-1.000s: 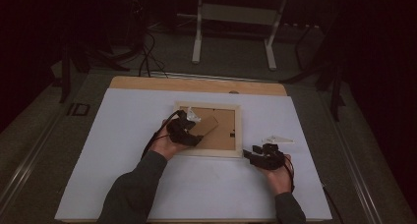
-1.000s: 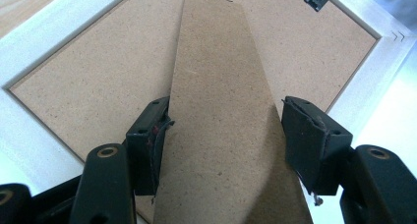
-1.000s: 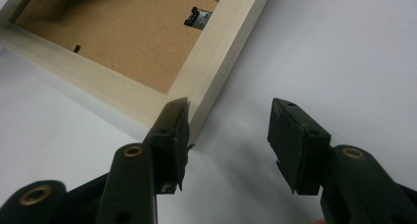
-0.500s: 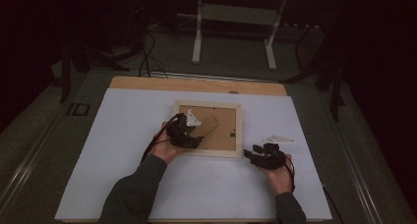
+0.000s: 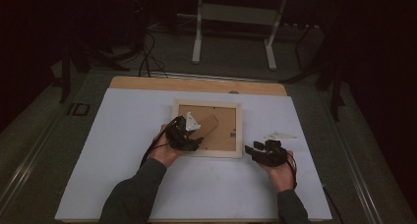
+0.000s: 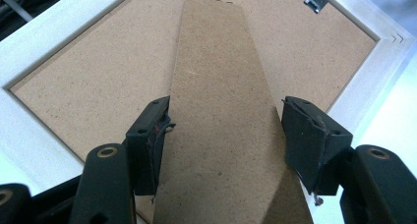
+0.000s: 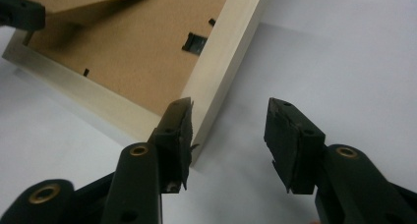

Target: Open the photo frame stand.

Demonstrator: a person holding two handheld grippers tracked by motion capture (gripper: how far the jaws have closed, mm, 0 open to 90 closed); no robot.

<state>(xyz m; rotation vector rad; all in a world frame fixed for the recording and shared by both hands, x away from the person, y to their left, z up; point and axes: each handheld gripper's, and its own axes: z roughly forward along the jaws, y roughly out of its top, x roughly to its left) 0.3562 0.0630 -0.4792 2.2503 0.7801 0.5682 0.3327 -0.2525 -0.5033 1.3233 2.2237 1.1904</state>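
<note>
A wooden picture frame [image 5: 208, 129] lies face down near the middle of a white-covered worktop [image 5: 123, 135], its brown backing board [image 6: 88, 71] turned up. The left tongs [image 5: 183, 134] sit over the frame's left side, next to the near-left corner. In the left gripper view these tongs [image 6: 223, 135] stand spread wide on either side of the cardboard easel stand [image 6: 221, 126], a long brown strip running up the middle of the backing board; the left jaw lies at the strip's edge, the right jaw just clear of it, so the stand is straddled and not clamped. A small metal hanger clip [image 6: 314, 0] shows at the backing board's far edge, beside the frame's pale rim.

The right tongs [image 5: 264, 152] rest on the worktop just off the frame's near-right corner, held in the person's right hand [image 5: 281, 172]. In the right gripper view they [image 7: 228, 130] are released and wide apart: the left jaw stands close against the frame's pale corner [image 7: 216, 86], the right jaw over bare white worktop, nothing between them. A turn-button clip [image 7: 195, 42] is seen on the backing near that side rail. A small white flat piece [image 5: 280, 135] lies on the worktop to the right of the frame, just beyond the right tongs.
</note>
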